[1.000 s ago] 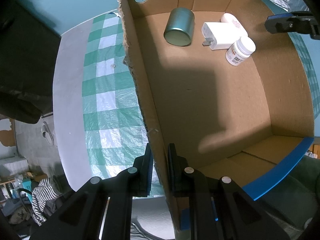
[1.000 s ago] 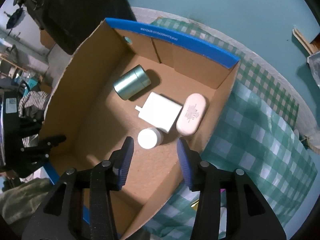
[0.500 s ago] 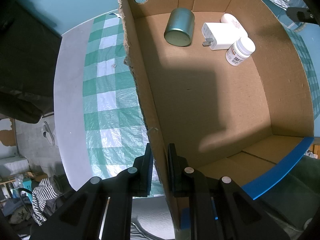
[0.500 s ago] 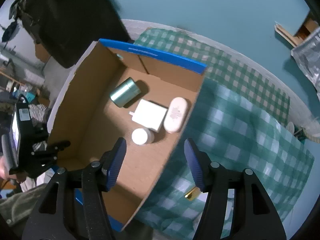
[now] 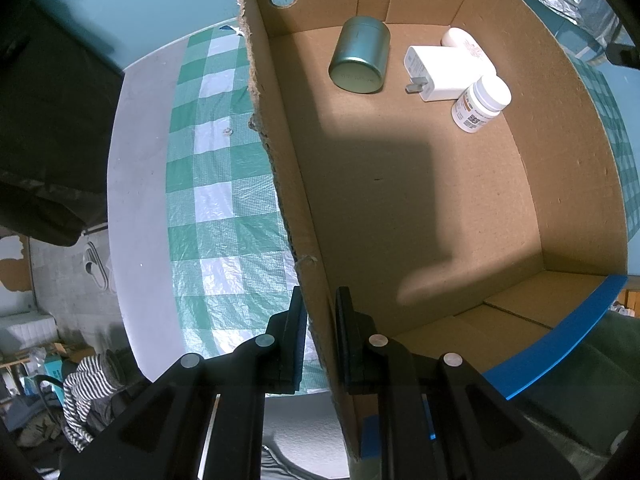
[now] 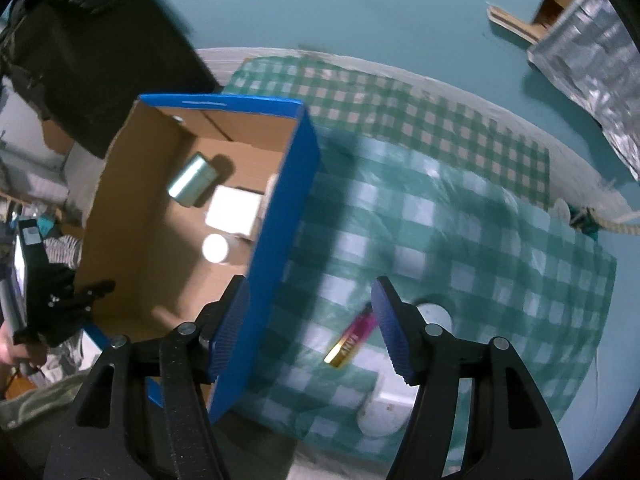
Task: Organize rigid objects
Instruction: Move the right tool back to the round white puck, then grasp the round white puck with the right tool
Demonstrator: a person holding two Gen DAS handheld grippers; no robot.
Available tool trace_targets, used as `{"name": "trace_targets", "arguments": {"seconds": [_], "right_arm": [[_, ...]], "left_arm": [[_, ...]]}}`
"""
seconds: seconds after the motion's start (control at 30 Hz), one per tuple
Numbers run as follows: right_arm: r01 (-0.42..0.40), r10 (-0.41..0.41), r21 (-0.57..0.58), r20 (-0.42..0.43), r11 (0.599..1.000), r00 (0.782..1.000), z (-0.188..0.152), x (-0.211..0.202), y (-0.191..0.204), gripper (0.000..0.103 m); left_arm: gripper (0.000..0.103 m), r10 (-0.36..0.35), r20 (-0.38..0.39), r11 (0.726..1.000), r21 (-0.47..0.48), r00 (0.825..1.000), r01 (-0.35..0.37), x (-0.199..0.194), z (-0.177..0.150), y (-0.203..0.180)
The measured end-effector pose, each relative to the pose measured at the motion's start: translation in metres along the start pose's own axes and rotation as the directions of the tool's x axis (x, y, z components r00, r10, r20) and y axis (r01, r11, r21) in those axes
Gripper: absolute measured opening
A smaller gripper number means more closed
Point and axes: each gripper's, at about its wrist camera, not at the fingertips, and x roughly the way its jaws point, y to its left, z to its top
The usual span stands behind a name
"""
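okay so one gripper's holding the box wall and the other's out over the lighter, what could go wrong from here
The left gripper pinches only the torn cardboard wall; a tug might rip it or shift the box. The right gripper is open above the pink-and-gold lighter, but the view is blurred, so a hurried grab could miss or knock it.

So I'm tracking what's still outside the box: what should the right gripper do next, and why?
Probably lower the open right gripper onto the pink and gold lighter lying on the checked cloth just beside the cardboard box. The tin, charger and pill bottle are already inside, and the left gripper is clamped on the box wall.
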Motion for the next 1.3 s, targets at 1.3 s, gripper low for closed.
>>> {"name": "trace_targets", "arguments": {"seconds": [1.3], "right_arm": [[0.090, -0.051, 0.230, -0.171, 0.969, 0.984, -0.054, 0.099, -0.107, 0.070]], "left_arm": [[0.014, 0.001, 0.000, 1.000, -0.010, 1.000, -0.001, 0.000, -0.003, 0.001]]}}
